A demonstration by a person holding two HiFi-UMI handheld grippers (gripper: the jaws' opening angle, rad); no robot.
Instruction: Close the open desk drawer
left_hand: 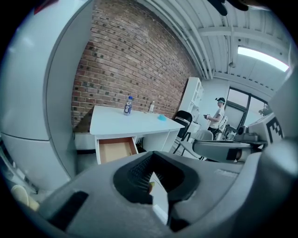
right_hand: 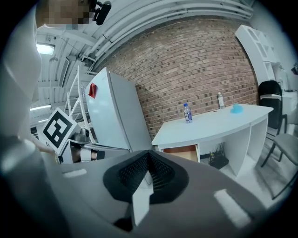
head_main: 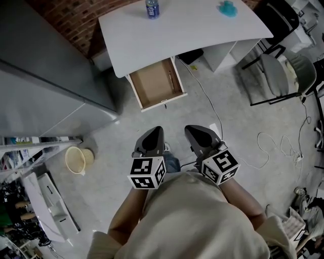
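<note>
A white desk (head_main: 182,35) stands against a brick wall, and its wooden drawer (head_main: 156,83) is pulled out, open and empty inside. The drawer (left_hand: 115,149) also shows in the left gripper view, and again as a drawer (right_hand: 183,153) under the desktop in the right gripper view. My left gripper (head_main: 155,133) and right gripper (head_main: 193,131) are held side by side in front of the person's body, well short of the drawer. Both are shut with nothing between their jaws, and both point toward the desk.
A water bottle (head_main: 152,8) and a blue object (head_main: 228,8) sit on the desktop. A grey fridge (head_main: 45,76) stands left, a chair (head_main: 276,76) right. A cable (head_main: 212,106) trails across the floor. A small basket (head_main: 77,160) lies at left. A person (left_hand: 216,116) stands far off.
</note>
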